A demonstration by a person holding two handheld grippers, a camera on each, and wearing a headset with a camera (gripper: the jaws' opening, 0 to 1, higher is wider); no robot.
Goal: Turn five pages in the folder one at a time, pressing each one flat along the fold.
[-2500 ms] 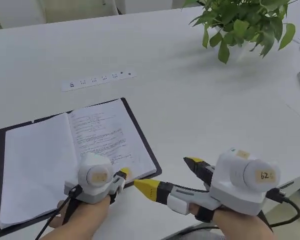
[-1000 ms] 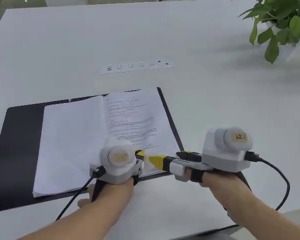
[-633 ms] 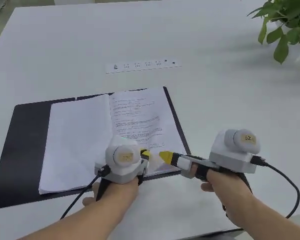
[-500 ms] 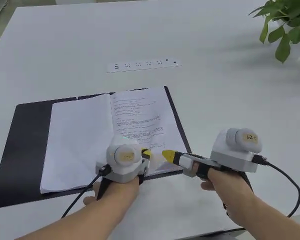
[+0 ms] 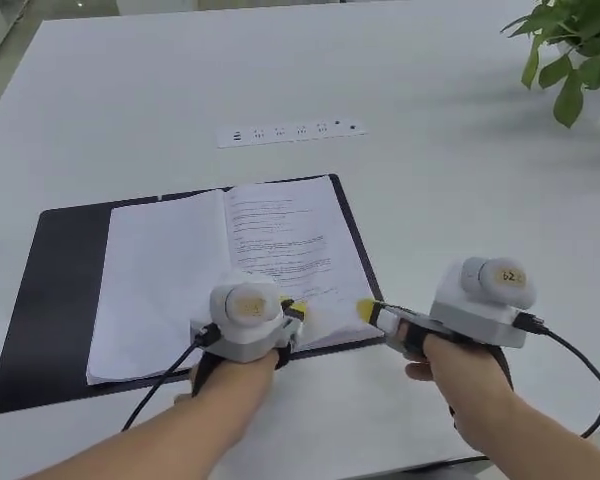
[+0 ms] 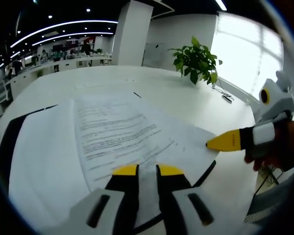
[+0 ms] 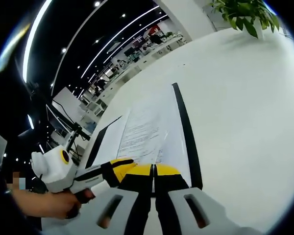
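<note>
Folder (image 5: 60,300) open near desk (image 5: 430,150) front edge, fold running away; right page (image 5: 280,240) near corner just left of right gripper (image 5: 365,310), jaws pressed together; left gripper (image 5: 296,312), slightly spread, rests on page.

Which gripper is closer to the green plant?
Right. The right gripper sits by the folder's right corner, toward the plant; the left gripper is farther left, over the page.

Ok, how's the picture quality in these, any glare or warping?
Head view: even, soft light, sharp, the page text just too small to read. Left gripper view: fisheye curves the table, the window is blown out. Right gripper view: ceiling lights curve into streaks, the table glares white.
</note>
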